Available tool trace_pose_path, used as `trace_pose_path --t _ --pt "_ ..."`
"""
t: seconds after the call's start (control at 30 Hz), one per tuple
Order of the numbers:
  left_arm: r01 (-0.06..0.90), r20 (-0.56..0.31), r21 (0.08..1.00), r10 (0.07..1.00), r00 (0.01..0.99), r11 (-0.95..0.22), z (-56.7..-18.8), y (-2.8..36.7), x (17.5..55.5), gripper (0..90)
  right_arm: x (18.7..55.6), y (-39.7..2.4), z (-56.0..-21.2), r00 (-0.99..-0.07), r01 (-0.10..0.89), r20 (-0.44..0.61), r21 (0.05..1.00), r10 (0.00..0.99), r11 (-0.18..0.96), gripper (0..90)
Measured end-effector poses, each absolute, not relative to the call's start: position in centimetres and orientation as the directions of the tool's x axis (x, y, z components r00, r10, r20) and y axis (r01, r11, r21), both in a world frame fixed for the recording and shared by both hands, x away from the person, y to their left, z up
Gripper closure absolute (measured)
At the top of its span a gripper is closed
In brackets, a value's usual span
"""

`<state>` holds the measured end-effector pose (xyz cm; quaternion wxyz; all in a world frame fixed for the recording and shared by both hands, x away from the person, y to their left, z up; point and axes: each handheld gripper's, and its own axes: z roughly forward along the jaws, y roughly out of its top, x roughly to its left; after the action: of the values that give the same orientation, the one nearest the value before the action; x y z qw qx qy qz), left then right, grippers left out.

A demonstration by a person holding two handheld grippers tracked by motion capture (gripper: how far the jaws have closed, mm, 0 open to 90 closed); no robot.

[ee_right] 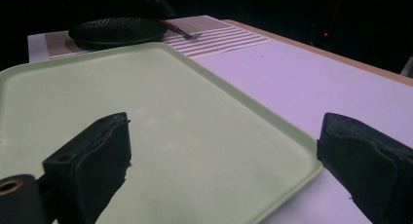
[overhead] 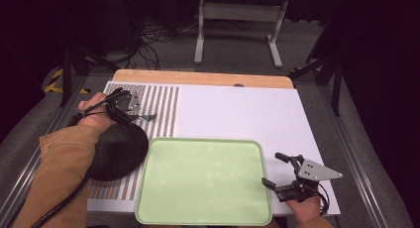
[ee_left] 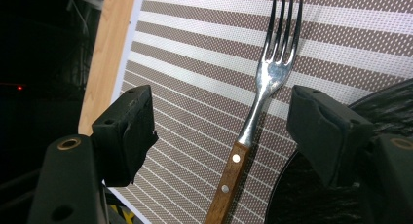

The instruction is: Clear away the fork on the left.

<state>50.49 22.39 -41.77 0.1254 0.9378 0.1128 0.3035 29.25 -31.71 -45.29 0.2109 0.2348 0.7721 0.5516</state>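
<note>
Fork (ee_left: 258,107) lies between left gripper's (ee_left: 221,119) open jaws.

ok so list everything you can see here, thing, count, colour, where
fork: 1, steel with wooden handle, flat on the striped mat, between the left gripper's open jaws, not touched
placemat: 1, brown and white stripes, left part of the white board
plate: 1, black, on the mat, near side of the fork
tray: 1, pale green, empty, near middle of the board
white board: 1, white, on the wooden table
wooden table: 1, light wood, far edge showing
left gripper: 1, black, over the fork, open
right gripper: 1, black, at the tray's right edge, open
sleeves: tan, from the bottom edge
</note>
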Motion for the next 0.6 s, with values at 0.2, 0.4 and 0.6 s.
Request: trace_pose_path --t 0.2,0.4,0.6 --pt "0.166 0.513 0.287 0.297 0.805 -0.944 -42.0 22.4 51.5 26.8 29.2 -31.8 -45.3 -0.802 0.130 -0.063 0.952 0.594 0.276 6.1" --pt "0.190 0.508 0.252 0.297 0.809 -0.949 -42.5 22.7 52.2 27.5 29.3 -31.8 -45.4 -0.804 0.131 -0.061 0.952 0.591 0.276 6.1" --pt "0.191 0.513 0.215 0.277 0.813 -0.958 -42.9 23.1 52.6 28.6 29.3 -31.8 -45.5 -0.805 0.135 -0.057 0.952 0.591 0.275 6.1"
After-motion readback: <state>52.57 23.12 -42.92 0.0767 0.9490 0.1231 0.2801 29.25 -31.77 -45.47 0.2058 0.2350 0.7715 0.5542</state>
